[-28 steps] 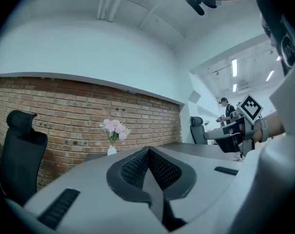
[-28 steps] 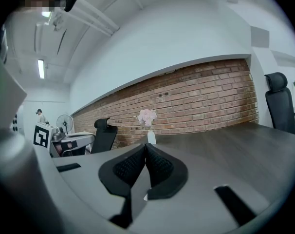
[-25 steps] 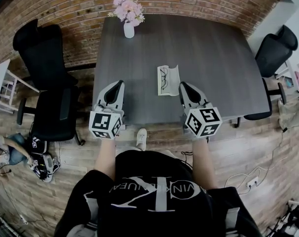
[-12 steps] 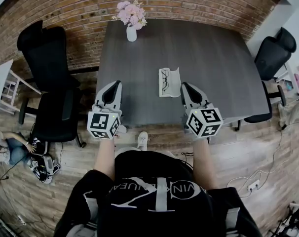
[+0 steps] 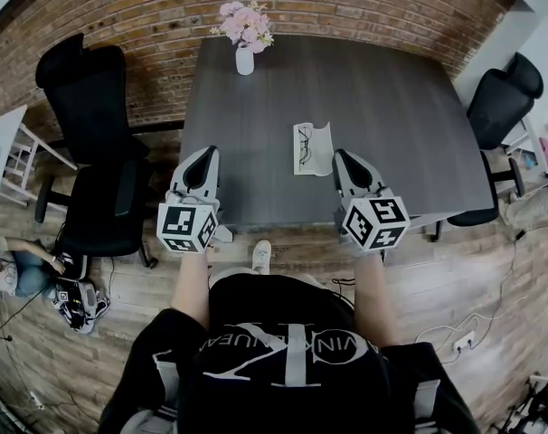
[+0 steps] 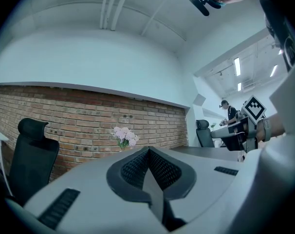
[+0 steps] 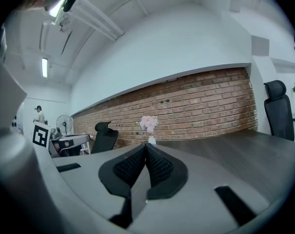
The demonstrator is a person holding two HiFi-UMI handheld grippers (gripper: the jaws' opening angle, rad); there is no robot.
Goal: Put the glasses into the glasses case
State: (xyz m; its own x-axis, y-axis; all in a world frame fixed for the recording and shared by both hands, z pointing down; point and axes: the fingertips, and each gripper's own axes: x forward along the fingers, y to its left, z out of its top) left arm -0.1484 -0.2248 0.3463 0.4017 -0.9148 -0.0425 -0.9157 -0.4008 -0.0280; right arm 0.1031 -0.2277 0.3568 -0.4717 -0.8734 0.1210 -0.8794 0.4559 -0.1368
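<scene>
Left gripper (image 5: 209,151) has edged outward; it and right gripper (image 5: 340,153) are closed, empty, apparently parked: glasses (image 5: 302,145) already lie in open glasses case (image 5: 323,140) ahead between them.

Glasses (image 5: 302,146) in case (image 5: 321,148), table (image 5: 401,107) ctr; vase (image 5: 245,60) at far edge

Glasses (image 5: 303,146): too sm. for detail

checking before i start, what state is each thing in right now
glasses case: open, flat on the table
glasses: lying on the open case, not gripped
left tool: shut, empty
right tool: shut, empty
flower vase: upright at the table's far edge
</scene>
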